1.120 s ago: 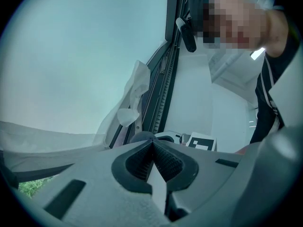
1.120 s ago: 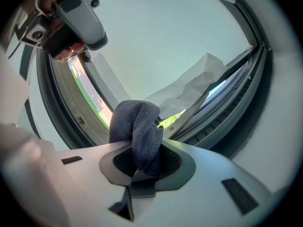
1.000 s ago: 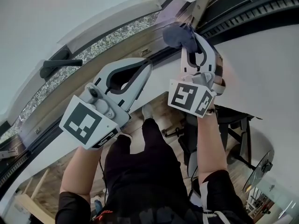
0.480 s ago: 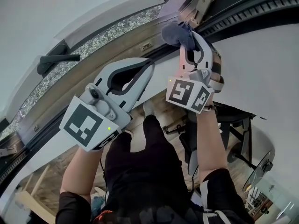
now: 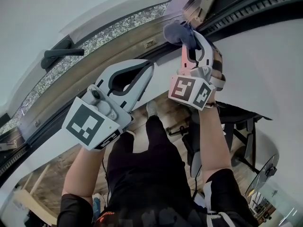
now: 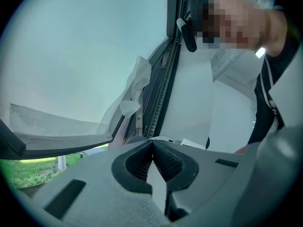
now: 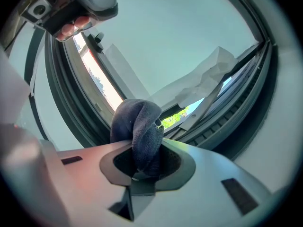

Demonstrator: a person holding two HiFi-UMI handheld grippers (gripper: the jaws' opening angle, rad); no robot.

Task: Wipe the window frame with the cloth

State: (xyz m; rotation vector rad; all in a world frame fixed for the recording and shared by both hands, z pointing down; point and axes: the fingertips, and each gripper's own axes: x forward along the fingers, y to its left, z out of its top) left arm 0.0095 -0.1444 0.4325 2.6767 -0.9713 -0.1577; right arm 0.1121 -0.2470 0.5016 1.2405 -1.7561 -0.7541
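Note:
My right gripper (image 5: 191, 32) is shut on a bunched dark blue cloth (image 5: 179, 33), which presses against the window frame (image 5: 120, 44) near its upper corner. In the right gripper view the cloth (image 7: 138, 131) bulges out from between the jaws, in front of the dark frame rails (image 7: 78, 108). My left gripper (image 5: 150, 69) is shut with nothing in it, held just below the frame, left of the right gripper. In the left gripper view its jaws (image 6: 152, 144) meet tip to tip, with the frame's rail (image 6: 161, 93) beyond.
A dark window handle (image 5: 60, 54) sticks out from the frame at the left. White protective film (image 6: 135, 86) hangs crumpled by the open sash. The person's legs and a wooden floor lie far below, with a dark chair (image 5: 239, 126) at the right.
The right gripper with the cloth has shifted slightly up and left along the frame. The left gripper has stayed almost where it was.

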